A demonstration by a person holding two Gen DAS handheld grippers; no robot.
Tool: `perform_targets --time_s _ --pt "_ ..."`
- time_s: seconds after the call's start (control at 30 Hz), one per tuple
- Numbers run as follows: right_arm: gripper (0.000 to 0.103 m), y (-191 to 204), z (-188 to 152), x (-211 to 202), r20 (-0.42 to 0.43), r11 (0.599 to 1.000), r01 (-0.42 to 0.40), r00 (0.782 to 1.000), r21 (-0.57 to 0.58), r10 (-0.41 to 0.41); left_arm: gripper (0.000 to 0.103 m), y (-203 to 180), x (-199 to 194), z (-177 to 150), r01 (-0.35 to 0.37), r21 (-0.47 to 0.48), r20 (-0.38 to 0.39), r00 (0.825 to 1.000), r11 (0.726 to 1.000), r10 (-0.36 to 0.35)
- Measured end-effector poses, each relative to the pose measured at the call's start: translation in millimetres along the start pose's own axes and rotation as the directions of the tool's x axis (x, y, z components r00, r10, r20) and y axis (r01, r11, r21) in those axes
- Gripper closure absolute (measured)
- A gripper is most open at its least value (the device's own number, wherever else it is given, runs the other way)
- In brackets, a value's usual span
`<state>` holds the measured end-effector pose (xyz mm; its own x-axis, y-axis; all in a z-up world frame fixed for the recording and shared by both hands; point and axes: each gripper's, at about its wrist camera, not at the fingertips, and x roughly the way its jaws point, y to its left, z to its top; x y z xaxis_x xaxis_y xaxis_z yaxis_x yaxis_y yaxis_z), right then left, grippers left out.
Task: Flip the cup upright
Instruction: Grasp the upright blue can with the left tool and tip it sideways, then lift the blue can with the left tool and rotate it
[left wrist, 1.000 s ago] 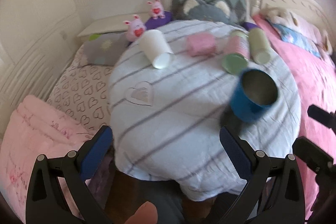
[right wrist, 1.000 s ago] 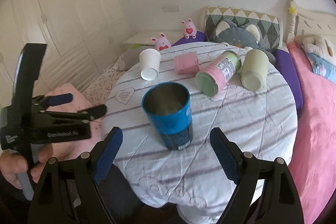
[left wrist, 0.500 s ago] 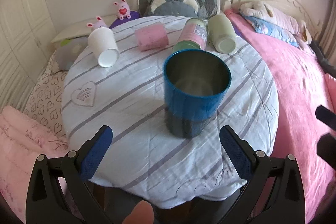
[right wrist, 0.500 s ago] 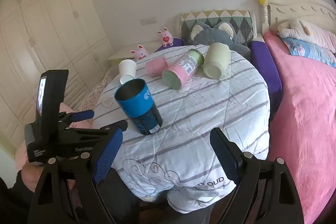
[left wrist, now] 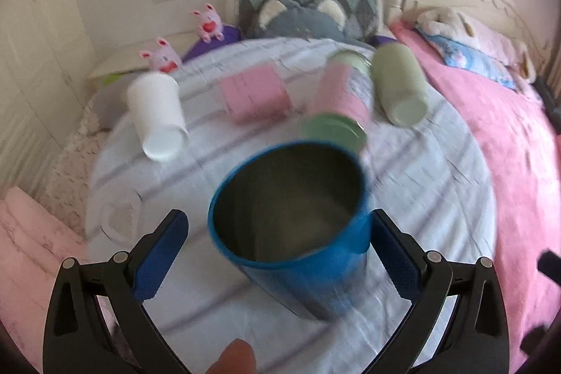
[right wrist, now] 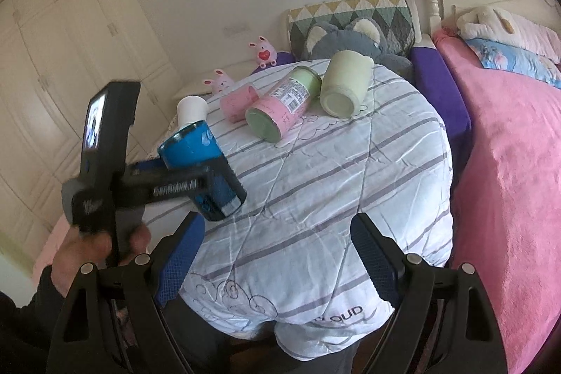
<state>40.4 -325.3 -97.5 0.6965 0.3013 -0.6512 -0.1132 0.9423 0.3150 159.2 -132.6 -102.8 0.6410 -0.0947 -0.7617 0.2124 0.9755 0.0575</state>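
A blue metal cup (left wrist: 291,226) stands upright, mouth up, on the striped round table (left wrist: 420,198). My left gripper (left wrist: 277,247) is open with the cup between its fingers, the right finger close to the cup wall. The right wrist view shows the blue cup (right wrist: 203,170) with the left gripper (right wrist: 168,184) around it. My right gripper (right wrist: 277,262) is open and empty at the table's near edge. A white paper cup (left wrist: 157,121), a pink cup (left wrist: 256,97), a pink-labelled jar (left wrist: 340,107) and a pale green cup (left wrist: 399,90) lie on their sides.
A pink bed (right wrist: 508,163) runs along the right of the table. A grey plush pillow (right wrist: 350,37) and two pink bunny toys (left wrist: 210,23) sit behind it. White wardrobes (right wrist: 52,76) stand at the left.
My left gripper has moved forward so the blue cup now sits between its fingers. My right gripper has drawn back and to the right, away from the cup.
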Motion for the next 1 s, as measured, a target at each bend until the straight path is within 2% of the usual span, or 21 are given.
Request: perform_targets --time_s 0.1,0.13,0.37,0.5,0.6,0.77,0.93,1.0 --pt "0.017 2.9 1.5 4.1 -0.005 1.000 -0.009 1.000 -0.002 0.009 0.000 8.0 3.9 7.4 -0.081 0.000 0.008 0.997 0.997 0.081" --pt "0.017 4.6 1.9 5.6 -0.008 1.000 -0.010 1.000 -0.006 0.010 0.000 12.9 3.9 7.6 -0.086 -0.010 0.005 0.996 0.996 0.086" --pt "0.017 17.6 1.9 14.0 -0.022 0.999 -0.030 0.999 -0.026 0.029 0.000 33.4 12.3 -5.4 -0.027 -0.067 -0.048 0.999 0.997 0.024" --pt "0.017 27.3 0.8 15.5 -0.029 0.998 -0.041 0.999 -0.043 0.040 0.000 40.8 18.4 -3.2 -0.023 -0.125 -0.067 0.998 0.992 0.015" --pt "0.017 31.5 -0.2 16.1 -0.035 0.998 -0.042 0.999 -0.047 0.041 0.000 46.2 30.3 -2.7 -0.006 -0.185 -0.111 0.994 0.983 -0.014" --pt "0.017 31.5 1.7 19.1 -0.045 0.998 -0.034 0.998 -0.046 0.032 0.000 60.9 51.6 -11.1 0.069 -0.357 -0.172 0.976 0.932 -0.137" --pt "0.017 27.5 2.5 23.0 -0.055 0.999 -0.032 0.998 -0.037 0.030 0.003 64.9 68.1 -13.3 0.107 -0.450 -0.194 0.957 0.887 -0.214" --pt "0.017 26.8 2.0 24.0 -0.059 0.999 -0.034 0.998 -0.033 0.032 0.008 65.3 70.6 -10.0 0.117 -0.454 -0.203 0.952 0.883 -0.230"
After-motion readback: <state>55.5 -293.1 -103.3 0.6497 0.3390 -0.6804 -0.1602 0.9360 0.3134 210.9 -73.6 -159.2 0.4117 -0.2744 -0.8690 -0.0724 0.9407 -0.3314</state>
